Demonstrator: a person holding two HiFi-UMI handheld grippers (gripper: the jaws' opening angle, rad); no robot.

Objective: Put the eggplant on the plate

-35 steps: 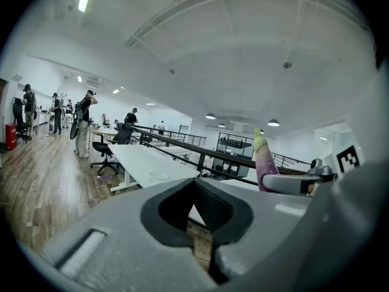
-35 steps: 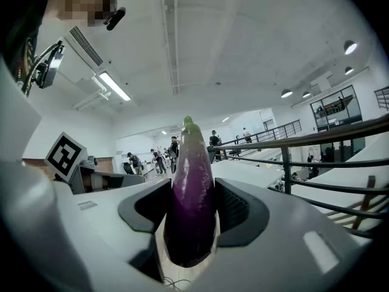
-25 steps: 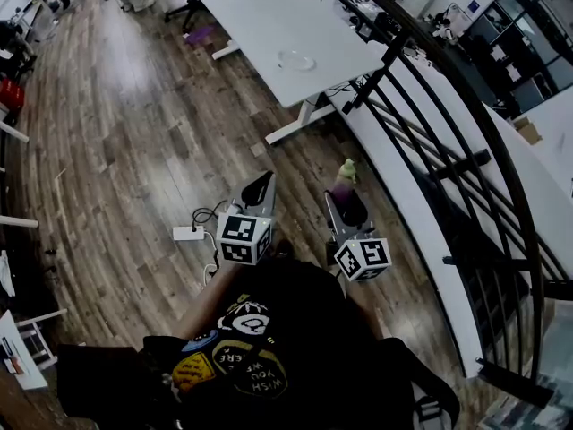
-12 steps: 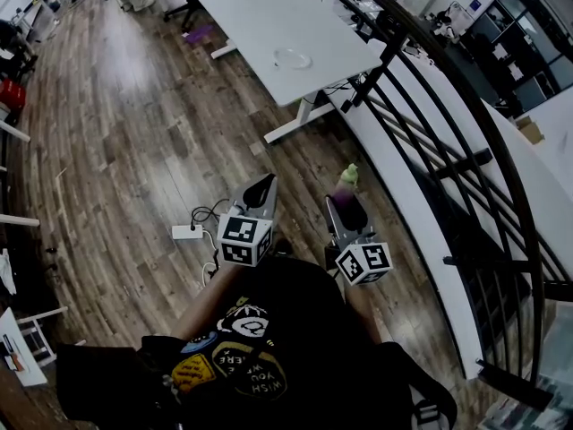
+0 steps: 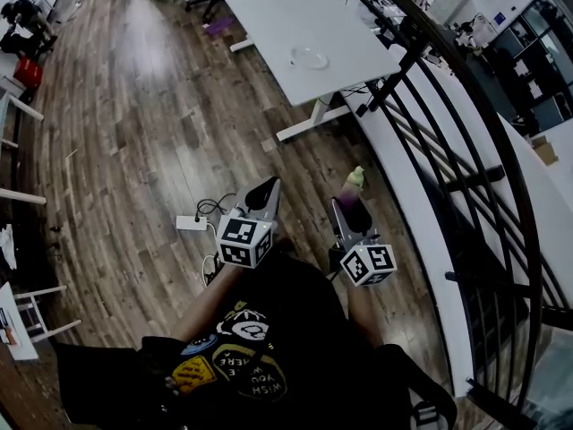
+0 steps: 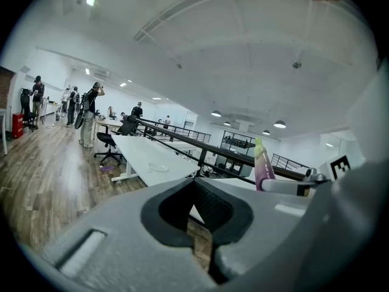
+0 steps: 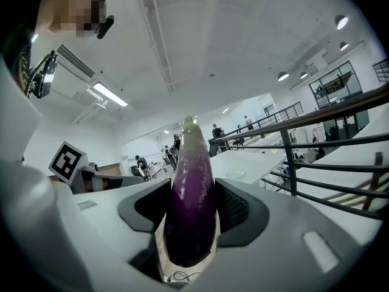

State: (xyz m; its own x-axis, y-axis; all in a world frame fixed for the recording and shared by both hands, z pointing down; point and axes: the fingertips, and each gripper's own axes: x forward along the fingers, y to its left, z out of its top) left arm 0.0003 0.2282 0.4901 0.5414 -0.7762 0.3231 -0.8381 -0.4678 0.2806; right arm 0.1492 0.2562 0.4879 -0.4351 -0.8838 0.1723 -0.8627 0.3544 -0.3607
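Observation:
My right gripper [image 5: 344, 211] is shut on a purple eggplant [image 5: 353, 201] with a green stem end that sticks out past the fingertips. In the right gripper view the eggplant [image 7: 191, 212] stands upright between the two jaws of the right gripper [image 7: 191, 190]. The left gripper [image 5: 265, 187] is shut and holds nothing; its jaws [image 6: 194, 182] meet at the tips. A clear plate [image 5: 309, 58] lies on a white table [image 5: 269, 16] well ahead of both grippers. The plate [image 6: 159, 168] shows small in the left gripper view, where the eggplant [image 6: 263, 166] appears at the right.
A black metal railing [image 5: 448, 141] with a white ledge runs along the right side. A white power strip with cables [image 5: 190, 223] lies on the wood floor. Office chairs and several people [image 6: 85, 111] stand at the far end of the room.
Both grippers have drifted slightly right and lower in the head view, the right one more. The eggplant stays gripped. The table and plate sit a little further right in the frame.

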